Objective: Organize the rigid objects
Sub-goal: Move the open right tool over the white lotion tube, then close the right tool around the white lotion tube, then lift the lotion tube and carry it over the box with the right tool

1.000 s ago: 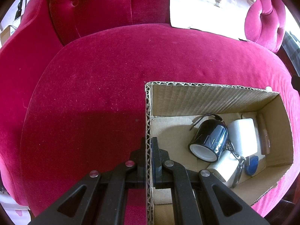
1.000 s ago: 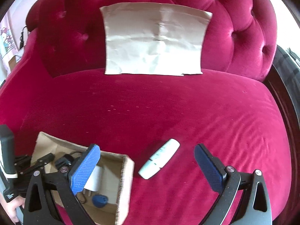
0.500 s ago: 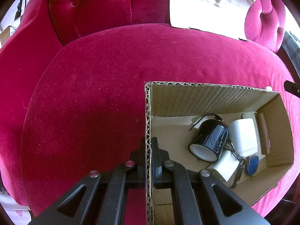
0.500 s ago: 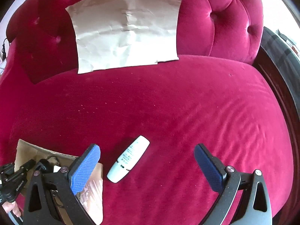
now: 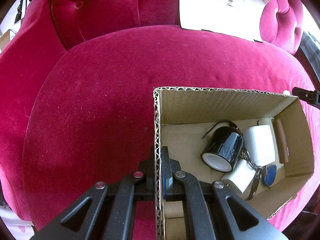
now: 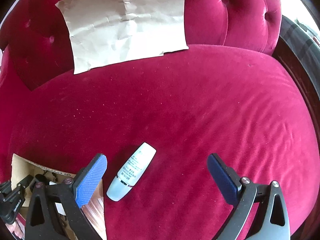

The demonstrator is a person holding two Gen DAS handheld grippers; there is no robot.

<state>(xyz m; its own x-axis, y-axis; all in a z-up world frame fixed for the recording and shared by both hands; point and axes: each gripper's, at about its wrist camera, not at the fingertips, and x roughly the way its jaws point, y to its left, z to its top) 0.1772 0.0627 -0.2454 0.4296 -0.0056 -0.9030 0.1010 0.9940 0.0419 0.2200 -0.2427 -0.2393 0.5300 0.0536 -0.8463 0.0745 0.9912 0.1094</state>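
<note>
A cardboard box [image 5: 226,104] sits on the red velvet sofa seat. My left gripper [image 5: 159,160] is shut on the box's left wall. Inside lie a black cup [image 5: 224,150], a white charger block [image 5: 260,145], a smaller white plug [image 5: 238,177], a brown stick [image 5: 282,142] and a blue key tag [image 5: 270,173]. In the right wrist view a pale blue-white tube [image 6: 133,172] lies on the seat just right of the box [image 6: 22,165]. My right gripper [image 6: 157,172] is open and empty, hovering over the tube, which lies nearer its left finger.
A creased sheet of paper [image 6: 126,24] leans on the tufted sofa back [image 6: 230,14]. Bare red seat cushion [image 6: 220,110] stretches to the right. A dark wooden frame edge [image 6: 300,70] runs along the far right.
My right gripper has moved right and forward, away from the box; the tube now sits between its open fingers. The left gripper holds the box wall as before.
</note>
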